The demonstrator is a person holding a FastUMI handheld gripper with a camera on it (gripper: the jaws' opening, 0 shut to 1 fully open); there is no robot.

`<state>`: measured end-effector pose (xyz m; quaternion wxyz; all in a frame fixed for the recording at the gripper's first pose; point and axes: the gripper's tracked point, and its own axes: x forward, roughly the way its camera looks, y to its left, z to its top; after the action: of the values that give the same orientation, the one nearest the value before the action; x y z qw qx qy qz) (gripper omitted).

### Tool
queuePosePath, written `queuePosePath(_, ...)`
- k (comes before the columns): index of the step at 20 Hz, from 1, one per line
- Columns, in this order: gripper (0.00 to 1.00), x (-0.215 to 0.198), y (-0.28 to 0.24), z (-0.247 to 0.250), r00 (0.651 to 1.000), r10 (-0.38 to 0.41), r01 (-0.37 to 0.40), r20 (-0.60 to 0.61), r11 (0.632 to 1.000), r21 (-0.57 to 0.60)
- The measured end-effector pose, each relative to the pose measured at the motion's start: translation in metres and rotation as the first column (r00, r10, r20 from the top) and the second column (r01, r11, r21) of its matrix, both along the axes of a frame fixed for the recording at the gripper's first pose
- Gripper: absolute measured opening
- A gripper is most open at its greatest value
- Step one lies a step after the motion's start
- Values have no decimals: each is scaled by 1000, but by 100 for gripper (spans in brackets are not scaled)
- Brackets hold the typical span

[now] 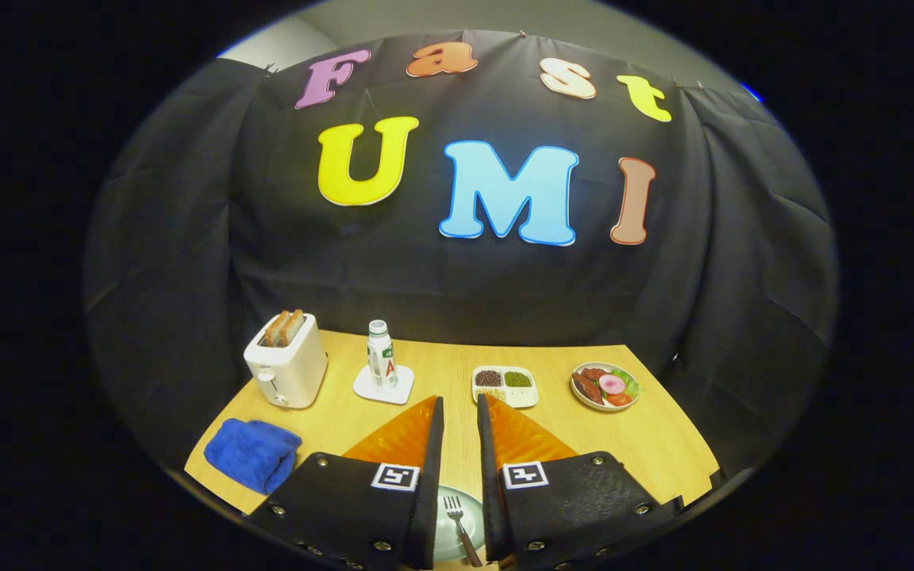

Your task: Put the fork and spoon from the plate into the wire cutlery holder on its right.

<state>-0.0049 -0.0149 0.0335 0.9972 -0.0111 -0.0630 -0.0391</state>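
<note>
A pale green plate (pixel 469 501) lies on the wooden table, seen in the gap between my two fingers and below them. A fork (pixel 458 519) rests on the plate with its tines pointing away from me and its brown handle running back under the fingers. My gripper (pixel 460 408) hovers above the plate with its orange-backed black fingers (pixel 435 468) a narrow gap apart and nothing between them. The fingers cover most of the plate.
Along the far side of the table stand a white toaster (pixel 289 365) with bread slices, a small bottle (pixel 380 354) on a white coaster, a divided dish (pixel 505 385) of grains and a plate of food (pixel 605 385). A folded blue cloth (pixel 253 454) lies near the left corner.
</note>
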Motion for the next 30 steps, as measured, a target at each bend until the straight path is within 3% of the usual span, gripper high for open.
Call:
queuePosePath(8,24,34,-7,-56,982,-14,13,-186,1000,-7)
queuePosePath(14,24,55,-6,-127,919,-22,11,-393,1000,-29)
queuePosePath(20,24,66,1,-208,790,-49,-26,-612,993,-113)
queuePosePath(25,25,68,0,-258,671,-80,-40,-737,989,-144)
queuePosePath(30,25,69,-3,-292,580,-114,-42,-807,985,-169)
